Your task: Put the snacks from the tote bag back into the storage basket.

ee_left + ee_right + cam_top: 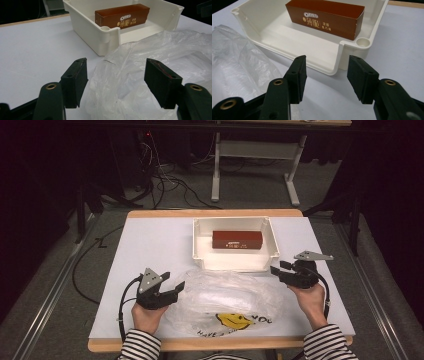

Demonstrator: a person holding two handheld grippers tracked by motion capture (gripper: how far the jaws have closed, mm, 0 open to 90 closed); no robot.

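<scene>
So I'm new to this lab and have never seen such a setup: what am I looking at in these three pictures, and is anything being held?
No robot here: a person in striped sleeves holds a black two-jaw tool in each hand. The high view looks down on the table from above the person's side. The other two pictures come from small cameras riding on the tools, each looking out between its own two black jaws.

On the white table top stands a white tray open toward the person, with a brown Oreo box inside. In front of it lies a crumpled clear plastic bag with a yellow smiley print.

The left gripper is at the bag's left edge, jaws open with plastic between them but not pinched. The right gripper is by the tray's near right corner, jaws open on nothing. So nothing is held.
</scene>
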